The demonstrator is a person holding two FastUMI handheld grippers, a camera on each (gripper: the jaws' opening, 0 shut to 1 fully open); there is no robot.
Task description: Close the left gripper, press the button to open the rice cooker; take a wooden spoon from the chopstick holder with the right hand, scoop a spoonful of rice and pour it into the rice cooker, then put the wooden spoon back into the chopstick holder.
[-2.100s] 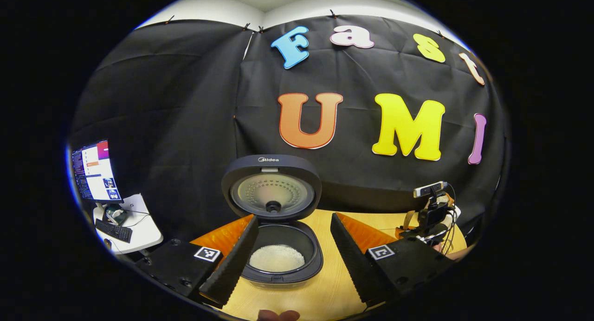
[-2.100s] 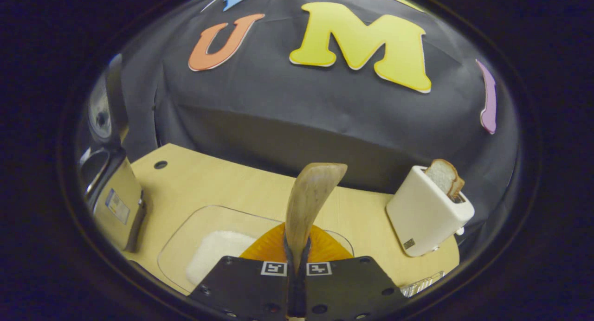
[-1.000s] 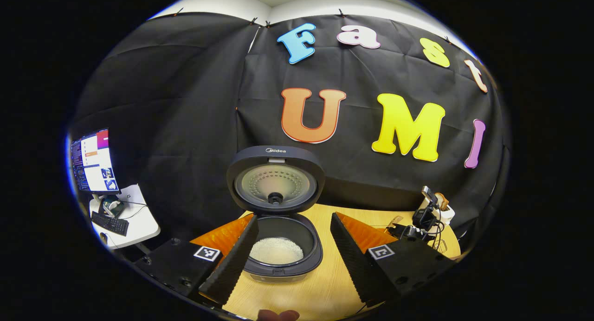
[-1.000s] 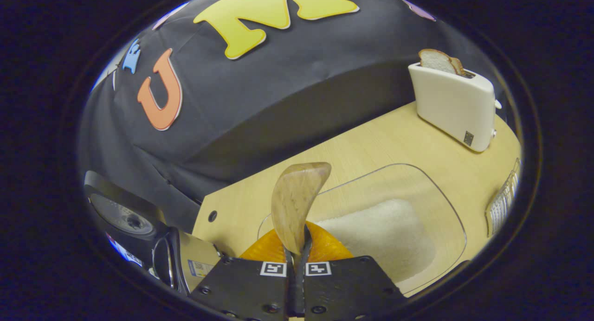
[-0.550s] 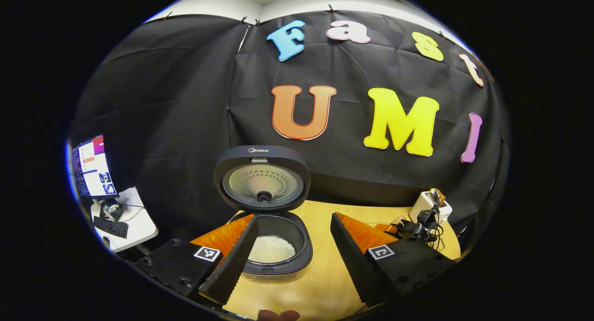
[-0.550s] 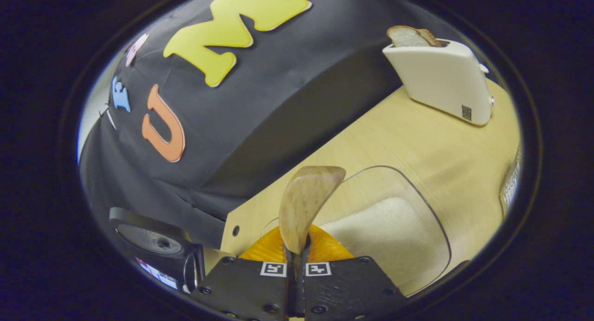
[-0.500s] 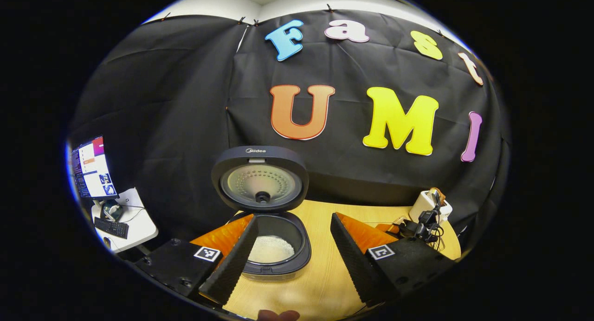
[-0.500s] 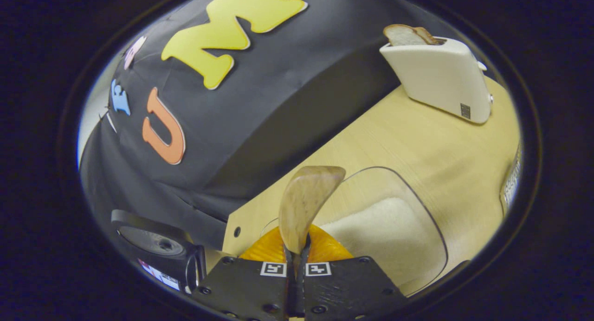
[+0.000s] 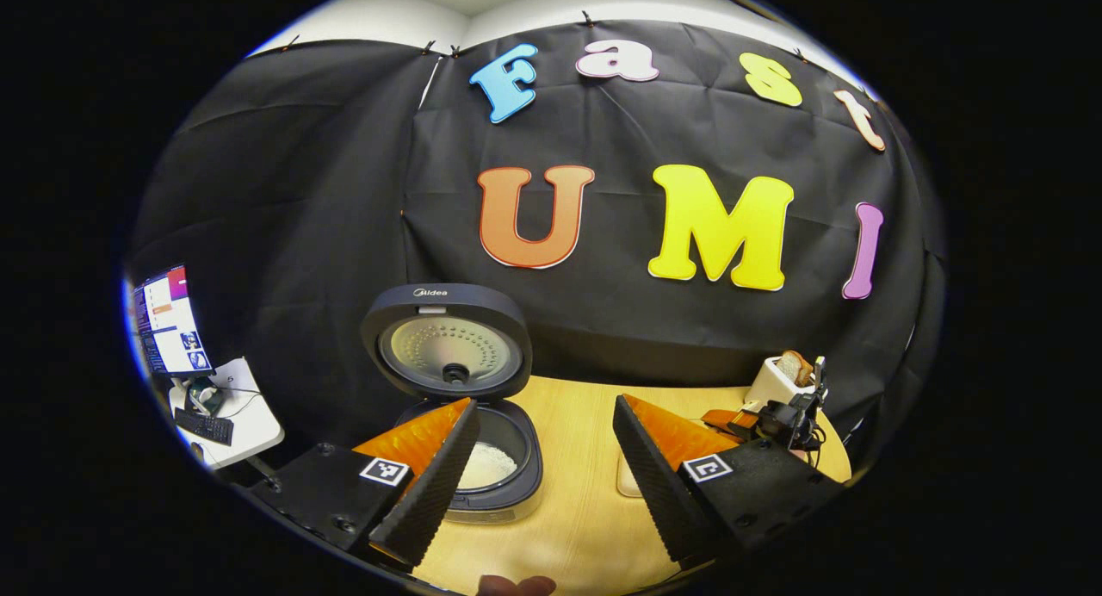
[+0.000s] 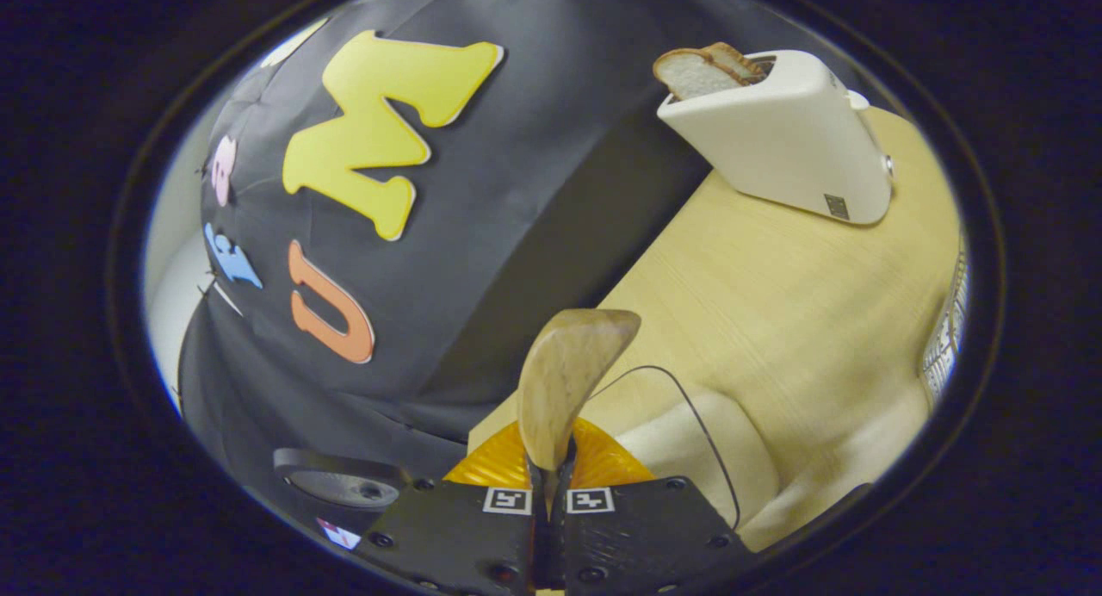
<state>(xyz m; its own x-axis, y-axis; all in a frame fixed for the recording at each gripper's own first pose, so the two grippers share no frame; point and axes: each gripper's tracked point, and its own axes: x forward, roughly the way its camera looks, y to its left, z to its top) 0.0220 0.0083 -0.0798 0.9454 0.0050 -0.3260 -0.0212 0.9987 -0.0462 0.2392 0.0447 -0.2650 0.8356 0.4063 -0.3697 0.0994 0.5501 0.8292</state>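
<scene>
In the left gripper view, the left tongs [image 9: 542, 475] stand wide apart and empty above the pale wooden desk [image 9: 568, 527]. Just beyond them the rice cooker [image 9: 482, 458] sits near the desk's left edge, lid raised upright, white rice in its pot. In the right gripper view, the right tongs [image 10: 549, 493] are pinched tight on the wooden spoon [image 10: 564, 381], whose bowl rises over a clear tray of rice [image 10: 689, 458] on the desk. Farther off, a white toaster [image 10: 783, 139] with bread stands near the desk's back edge against the black cloth wall. A side table [image 9: 232, 406] carries a monitor [image 9: 168, 320] and keyboard.
</scene>
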